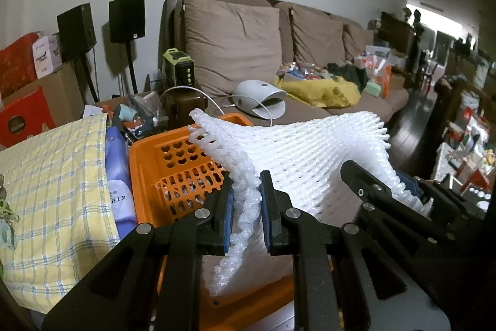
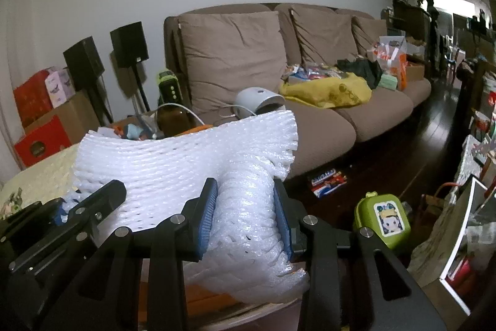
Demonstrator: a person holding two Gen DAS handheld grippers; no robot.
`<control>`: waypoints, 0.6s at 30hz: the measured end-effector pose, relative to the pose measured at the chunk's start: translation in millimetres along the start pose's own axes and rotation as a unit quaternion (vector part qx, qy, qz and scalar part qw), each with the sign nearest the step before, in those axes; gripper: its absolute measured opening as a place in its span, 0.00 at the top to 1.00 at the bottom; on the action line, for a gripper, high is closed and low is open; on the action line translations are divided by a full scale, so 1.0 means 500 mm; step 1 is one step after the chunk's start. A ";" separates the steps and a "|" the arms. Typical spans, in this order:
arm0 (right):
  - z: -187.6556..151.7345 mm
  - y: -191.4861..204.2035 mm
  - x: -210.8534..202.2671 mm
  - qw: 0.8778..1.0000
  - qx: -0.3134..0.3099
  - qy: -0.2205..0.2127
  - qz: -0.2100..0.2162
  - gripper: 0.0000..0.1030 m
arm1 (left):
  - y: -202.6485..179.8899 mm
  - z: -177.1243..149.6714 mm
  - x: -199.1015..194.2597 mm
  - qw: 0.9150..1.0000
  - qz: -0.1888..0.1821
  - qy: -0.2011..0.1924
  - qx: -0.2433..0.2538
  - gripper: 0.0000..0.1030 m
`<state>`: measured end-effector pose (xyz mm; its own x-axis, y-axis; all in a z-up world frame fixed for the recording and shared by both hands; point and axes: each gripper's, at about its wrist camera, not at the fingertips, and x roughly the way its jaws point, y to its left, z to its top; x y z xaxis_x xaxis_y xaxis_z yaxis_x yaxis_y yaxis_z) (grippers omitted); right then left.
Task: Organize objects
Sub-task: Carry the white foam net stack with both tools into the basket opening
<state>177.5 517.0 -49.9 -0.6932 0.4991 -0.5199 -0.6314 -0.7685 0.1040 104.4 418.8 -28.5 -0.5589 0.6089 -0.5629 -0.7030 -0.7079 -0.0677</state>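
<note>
A: What's the biggest thing in the room?

B: The brown sofa (image 1: 248,51) along the wall, with a white domed appliance (image 1: 260,98) and a yellow bag (image 1: 322,92) lying on its seat. Two black speakers (image 1: 127,19) stand on poles to its left.

A: And closer in?

B: A yellow checked cloth (image 1: 55,191) at the left, and just beside it an orange plastic basket (image 1: 173,172) with heart-shaped holes in its wall.

A: Where is the thing being handled?

B: The white foam netting sheet (image 1: 303,151) hangs stretched above the basket, held up at both ends, its lower edge dropping toward the basket's inside.

A: How do the tongs stand?

B: The left tongs (image 1: 247,207) are nearly closed, pinching a bunched, twisted edge of the sheet between blue pads. The right tongs (image 2: 245,213) stand a little wider, clamped on a thicker gathered roll of the same sheet.

A: Anything small?

B: A green case with a cartoon sticker (image 2: 384,219) on the dark floor, at the right.
</note>
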 end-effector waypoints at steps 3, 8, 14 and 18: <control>0.000 0.011 0.005 1.000 -0.014 0.004 0.000 0.66 | 0.006 0.002 0.004 1.000 0.000 0.003 -0.006 0.86; 0.004 0.017 0.013 0.999 -0.036 0.008 0.001 0.66 | 0.013 0.002 0.006 1.000 0.000 0.005 -0.009 0.86; 0.008 0.000 0.015 0.999 -0.045 0.010 0.007 0.65 | 0.010 0.004 0.011 1.000 -0.002 0.009 -0.013 0.86; 0.006 -0.001 0.021 0.999 -0.048 0.015 -0.003 0.65 | -0.004 0.005 0.019 1.000 0.010 0.013 -0.014 0.86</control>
<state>169.5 523.8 -52.8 -0.6782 0.4917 -0.5461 -0.5978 -0.8013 0.0209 99.3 427.0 -31.9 -0.5601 0.5855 -0.5860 -0.6793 -0.7295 -0.0795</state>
